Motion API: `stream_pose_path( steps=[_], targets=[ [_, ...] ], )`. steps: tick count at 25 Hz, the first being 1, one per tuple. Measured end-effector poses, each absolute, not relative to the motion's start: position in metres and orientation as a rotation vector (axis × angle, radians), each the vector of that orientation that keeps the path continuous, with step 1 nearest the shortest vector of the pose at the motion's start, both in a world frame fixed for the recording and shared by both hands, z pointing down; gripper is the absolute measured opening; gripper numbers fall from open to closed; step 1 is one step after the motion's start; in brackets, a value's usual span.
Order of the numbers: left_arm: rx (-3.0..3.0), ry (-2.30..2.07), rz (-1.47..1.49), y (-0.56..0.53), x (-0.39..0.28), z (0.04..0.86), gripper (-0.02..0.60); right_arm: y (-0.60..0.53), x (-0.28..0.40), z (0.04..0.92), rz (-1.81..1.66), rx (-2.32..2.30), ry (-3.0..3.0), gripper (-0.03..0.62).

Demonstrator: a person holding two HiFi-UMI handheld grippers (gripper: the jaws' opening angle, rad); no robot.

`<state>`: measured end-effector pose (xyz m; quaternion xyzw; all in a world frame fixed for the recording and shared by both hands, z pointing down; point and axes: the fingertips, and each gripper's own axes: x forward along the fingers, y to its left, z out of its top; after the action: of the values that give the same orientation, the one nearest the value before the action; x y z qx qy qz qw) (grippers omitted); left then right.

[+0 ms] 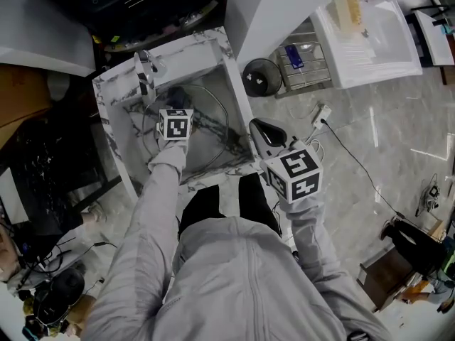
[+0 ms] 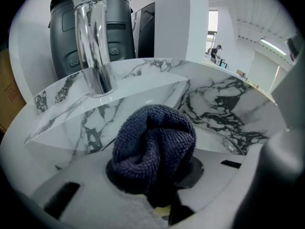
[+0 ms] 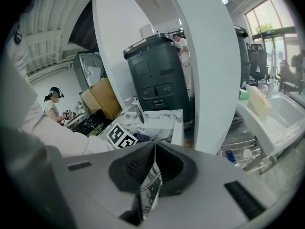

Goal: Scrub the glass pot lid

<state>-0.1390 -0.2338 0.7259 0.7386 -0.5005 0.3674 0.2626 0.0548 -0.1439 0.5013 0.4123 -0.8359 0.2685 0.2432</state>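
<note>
The glass pot lid [image 1: 226,123] stands on edge in the marble sink [image 1: 206,52], its thin rim arcing across the basin. My left gripper [image 1: 173,106] is down in the sink below the faucet [image 1: 146,73], shut on a bunched dark blue cloth [image 2: 155,144]. A curved piece of the lid's rim [image 2: 237,146] shows just right of the cloth. At the sink's right wall my right gripper [image 1: 257,130] is shut, with a thin clear sliver of the lid's edge [image 3: 151,190] pinched between its black pads [image 3: 131,168].
A white pillar [image 1: 284,6] rises right of the sink. Beyond it lie a wire rack [image 1: 306,62], a white drain tray [image 1: 370,41] and a black round object [image 1: 261,77]. A cable and plug [image 1: 320,112] trail on the floor. A dark bin [image 2: 119,27] stands behind the faucet.
</note>
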Motion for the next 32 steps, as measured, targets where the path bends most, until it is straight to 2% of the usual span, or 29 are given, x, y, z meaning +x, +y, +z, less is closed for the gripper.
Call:
stream_pose_path(
  steps=[12, 17, 32],
  targets=[
    [2.206, -1.011, 0.997, -0.207, -0.056, 0.725, 0.086, -0.143, 0.058, 0.501, 0.73, 1.133, -2.282, 0.031],
    [2.247, -0.903, 0.962, -0.197, -0.044, 0.721, 0.086, -0.141, 0.055, 0.501, 0.73, 1.134, -2.283, 0.031],
    [2.236, -0.219, 0.921, -0.101, 0.0, 0.707, 0.085, -0.141, 0.038, 0.496, 0.721, 1.121, -2.301, 0.031]
  ],
)
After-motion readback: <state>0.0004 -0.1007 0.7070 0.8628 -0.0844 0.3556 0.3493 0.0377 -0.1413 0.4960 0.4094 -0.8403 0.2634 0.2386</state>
